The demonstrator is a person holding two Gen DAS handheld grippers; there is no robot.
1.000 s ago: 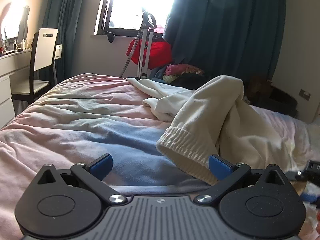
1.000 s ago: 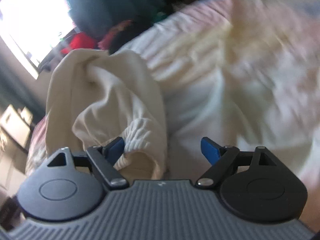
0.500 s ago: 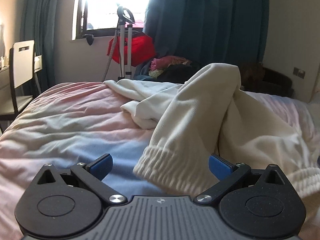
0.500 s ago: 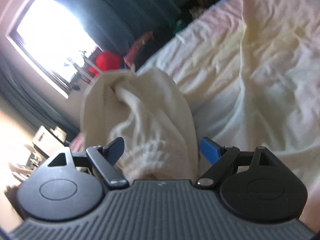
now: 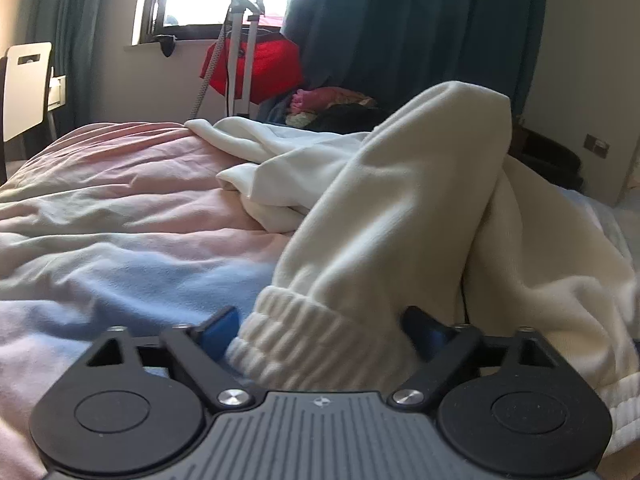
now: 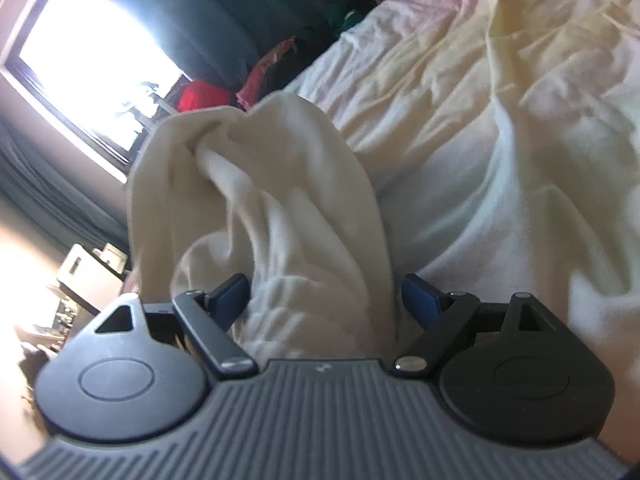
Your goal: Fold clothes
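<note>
A cream sweatshirt (image 5: pixel 404 200) lies bunched on the bed, one sleeve humped up and another part spread toward the far edge. The sleeve's ribbed cuff (image 5: pixel 316 340) sits between the blue fingers of my left gripper (image 5: pixel 320 336), whose jaws stand apart around it. In the right wrist view the same cream sweatshirt (image 6: pixel 280 200) rises in a tall fold. Its lower ribbed part fills the gap of my right gripper (image 6: pixel 324 300), which is open and tilted. The cloth hides the bedding between both pairs of fingers.
The bed's duvet (image 5: pixel 120 216) is pink and pale blue, rumpled and whitish in the right wrist view (image 6: pixel 500 140). Beyond the bed stand a white chair (image 5: pixel 26 88), a red bag (image 5: pixel 264 72) behind a steamer pole under the window, dark curtains (image 5: pixel 420 20) and a heap of clothes (image 5: pixel 332 104).
My left gripper moved forward until the ribbed cuff lay between its fingers, and the jaws narrowed slightly. My right gripper pushed further onto the sweatshirt's fold, which now fills its gap.
</note>
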